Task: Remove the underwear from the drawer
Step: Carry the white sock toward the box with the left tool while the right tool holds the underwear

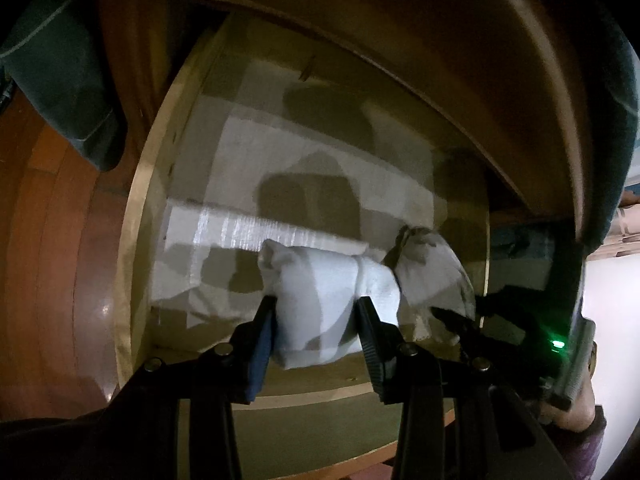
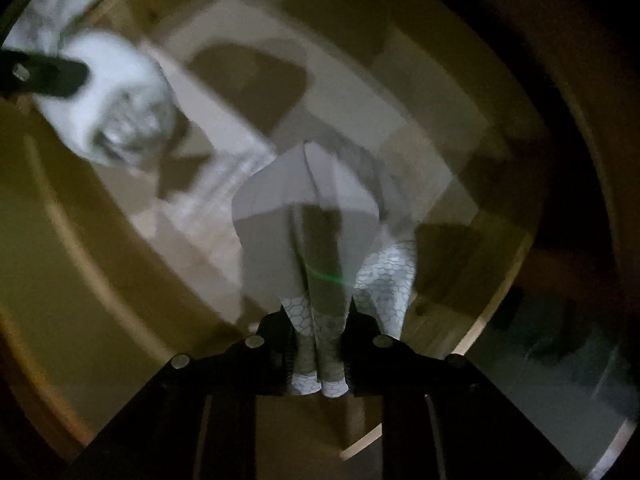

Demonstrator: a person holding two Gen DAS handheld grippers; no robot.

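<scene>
Open wooden drawer (image 1: 136, 216), pale rim, a light liner sheet (image 1: 304, 152) flat on its bottom. Dim light, hard shadows across the liner.

Left gripper (image 1: 316, 312): jaws part-way closed, clamped on a white rolled bundle of underwear (image 1: 320, 296). The pads press into both sides of the bundle and the cloth bulges between them. The bundle sits at the drawer's front edge, near its right front corner; whether it rests on the liner or is lifted clear, cannot tell.

Right gripper (image 2: 318, 344): jaws nearly shut, pinching a second piece of underwear (image 2: 304, 220), pale grey with a honeycomb print at the pinched end. The cloth hangs down from the fingertips in a loose fold above the liner, off the drawer bottom. In the left wrist view the same grey piece (image 1: 432, 276) hangs just beside the white bundle, toward the drawer's right wall, touching or almost touching it.

In the right wrist view the white bundle (image 2: 116, 92) shows at upper left with one left gripper finger (image 2: 48, 74) across it; that view is blurred.

Red-brown wooden floor (image 1: 48, 240) left of the drawer. A dark green cloth (image 1: 60, 80) hangs at upper left.
</scene>
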